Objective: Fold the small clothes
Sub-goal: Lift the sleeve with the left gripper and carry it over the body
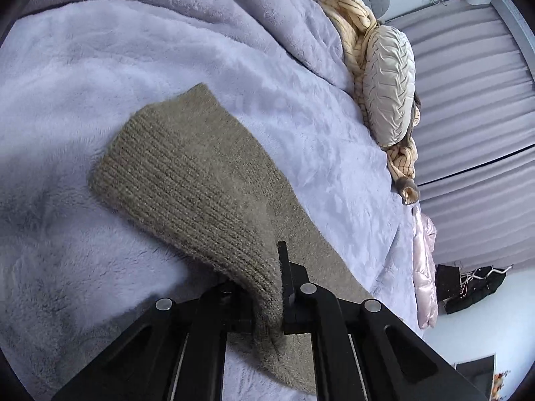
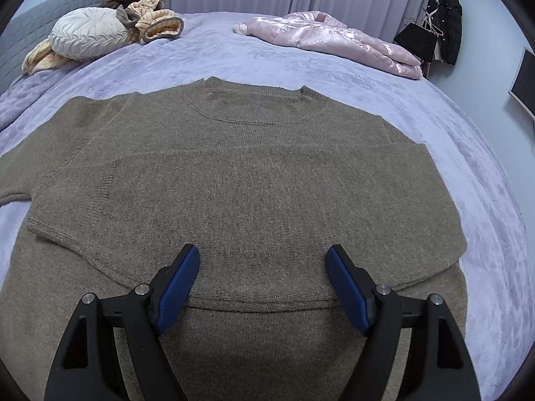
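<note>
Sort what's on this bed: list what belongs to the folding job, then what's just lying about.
Job:
- brown knit sweater, laid on the bed
- its sleeve cuff, clamped in the left tongs
- right tongs, open above the hem

Lying about:
- pink puffer jacket
- round cream cushion
- striped cream garment
- black coat

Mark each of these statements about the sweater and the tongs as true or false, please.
1. The left tongs are shut on the sweater. True.
2. The right tongs are shut on the sweater. False: they are open, holding nothing.
3. A pink jacket lies on the bed. True.
4. The sweater is red. False: it is brown.
5. A round pillow lies beyond the sweater. True.
</note>
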The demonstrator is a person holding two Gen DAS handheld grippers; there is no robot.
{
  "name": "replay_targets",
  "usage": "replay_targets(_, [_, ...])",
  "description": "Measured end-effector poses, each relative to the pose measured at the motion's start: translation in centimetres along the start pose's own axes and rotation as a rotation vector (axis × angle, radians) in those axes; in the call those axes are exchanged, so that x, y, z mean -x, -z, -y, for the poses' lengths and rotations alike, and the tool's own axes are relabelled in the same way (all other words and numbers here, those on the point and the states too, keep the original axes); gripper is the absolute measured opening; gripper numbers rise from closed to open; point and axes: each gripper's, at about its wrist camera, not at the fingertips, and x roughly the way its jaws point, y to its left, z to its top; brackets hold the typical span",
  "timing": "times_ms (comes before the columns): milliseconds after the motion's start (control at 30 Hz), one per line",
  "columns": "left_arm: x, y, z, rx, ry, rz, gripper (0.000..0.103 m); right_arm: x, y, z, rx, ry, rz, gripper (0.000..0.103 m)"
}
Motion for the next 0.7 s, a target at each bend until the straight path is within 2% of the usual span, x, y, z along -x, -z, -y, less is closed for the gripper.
replay_targets(233, [2.4, -0.4, 3.0, -0.082, -0.039, 0.038, 0.009, -0.2, 0.0, 0.0, 0.0, -0.003, -0.005, 0.081])
replay_targets(400, [3.6, -0.3, 3.7, -0.103, -0.067, 0.046, 0.009, 0.2, -0.7, 0.0, 0.004, -0.018, -0.021, 0.081])
replay_targets(500, [4.3, -0.2, 4.2, -0.121, -0.071, 0.05, 0.009, 1.2, -2.0, 0.4, 0.003, -0.035, 0.009, 0.081])
replay_targets(700, [5.2, 0.2, 5.9, -0.202, -0.119, 0.059, 0.009, 1.2, -5.9, 5.2, -0.212, -0.047, 0.03, 0.082])
